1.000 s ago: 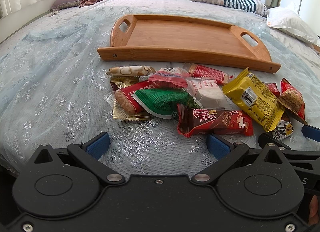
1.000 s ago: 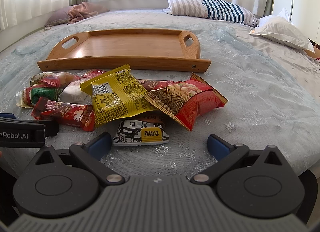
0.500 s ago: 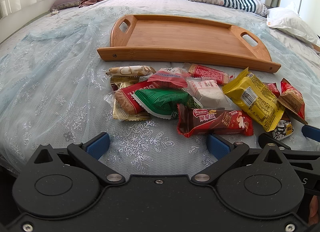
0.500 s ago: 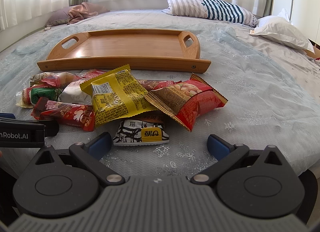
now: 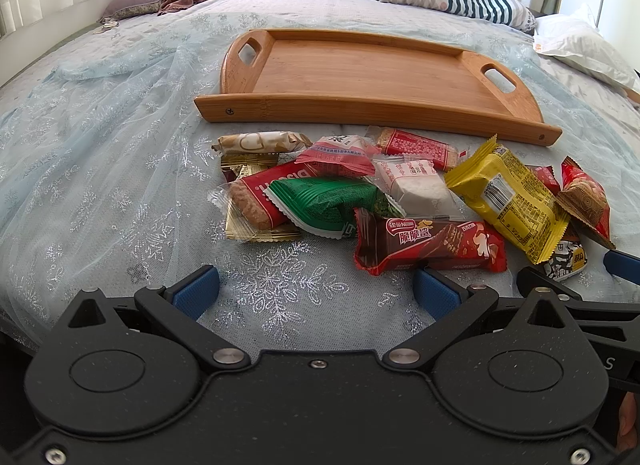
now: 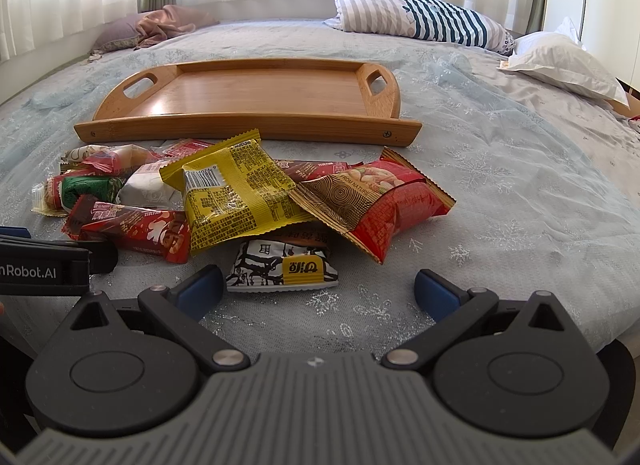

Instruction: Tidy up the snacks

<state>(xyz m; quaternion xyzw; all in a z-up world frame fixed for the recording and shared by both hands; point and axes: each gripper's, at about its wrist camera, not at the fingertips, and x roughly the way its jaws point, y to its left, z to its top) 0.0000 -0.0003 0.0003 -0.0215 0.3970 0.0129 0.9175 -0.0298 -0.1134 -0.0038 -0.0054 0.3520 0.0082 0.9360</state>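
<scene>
Left tool [image 5: 316, 291] agape before crosswise chocolate wafer bar [image 5: 430, 241].

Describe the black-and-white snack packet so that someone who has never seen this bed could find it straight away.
Start at the wooden tray on the bed; a heap of snacks lies just in front of it. At the heap's near edge, tucked partly under the big yellow packet, sits the black-and-white packet. It is the only one with bold black-and-white patterning and a small yellow label, while its neighbours are mostly red, yellow or green.
</scene>
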